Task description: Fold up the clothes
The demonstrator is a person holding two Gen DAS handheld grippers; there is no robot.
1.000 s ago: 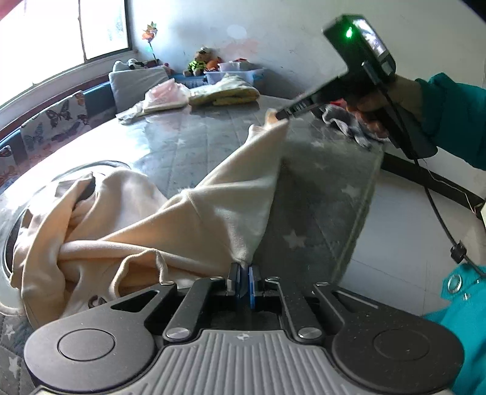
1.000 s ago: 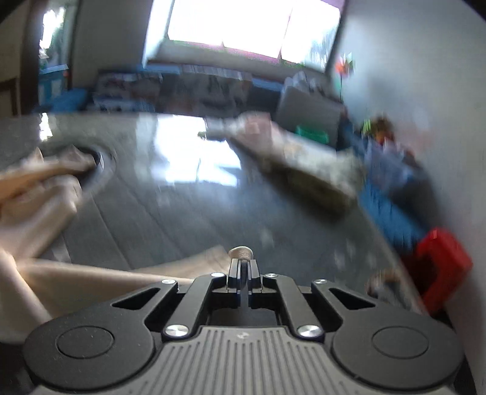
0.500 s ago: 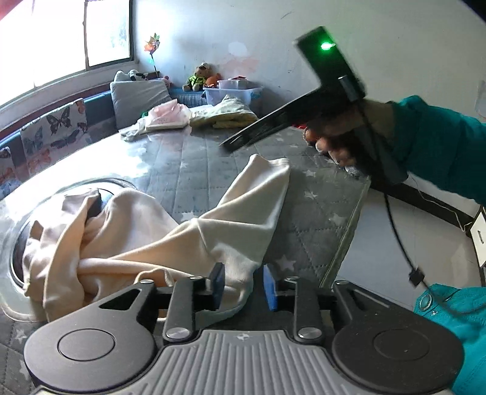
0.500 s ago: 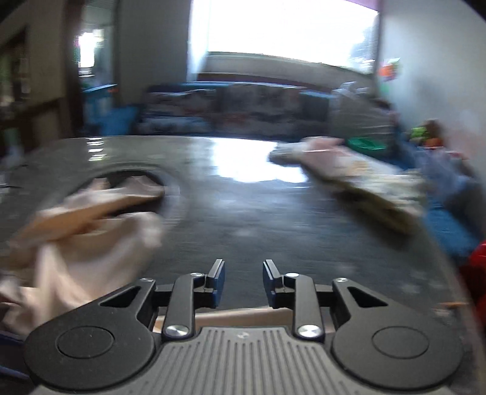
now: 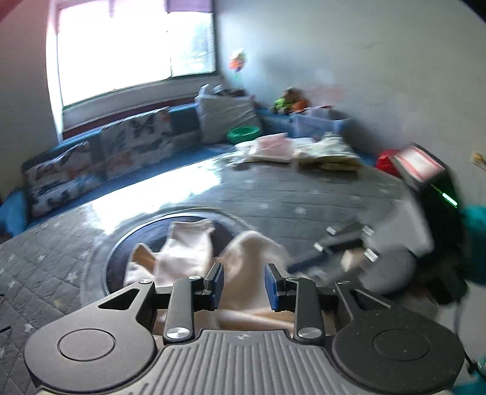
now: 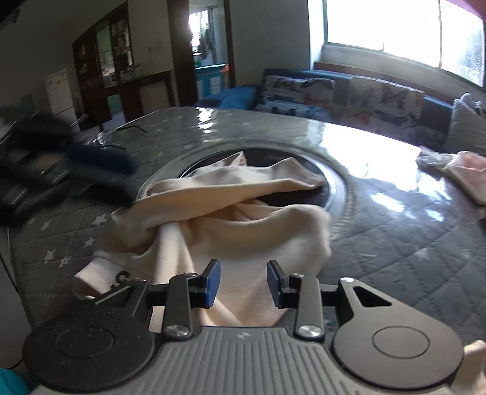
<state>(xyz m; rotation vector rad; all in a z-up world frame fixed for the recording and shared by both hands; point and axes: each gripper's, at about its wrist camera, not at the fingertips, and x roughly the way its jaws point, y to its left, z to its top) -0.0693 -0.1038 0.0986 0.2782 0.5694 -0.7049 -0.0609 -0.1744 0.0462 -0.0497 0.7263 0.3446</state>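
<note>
The cream garment (image 6: 231,218) lies crumpled on the quilted table (image 6: 395,243), partly over its round inset, both the left gripper (image 5: 244,287) and right gripper (image 6: 243,284) spread and empty above it; soft, light and floppy, it is likely best pinched at a hem or sleeve edge

Butterfly-print sofa (image 6: 343,94) under bright window (image 6: 395,27)

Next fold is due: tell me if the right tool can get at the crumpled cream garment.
Probably yes: the right tool is open, with the crumpled cream garment directly ahead of its fingers and nothing between.
</note>
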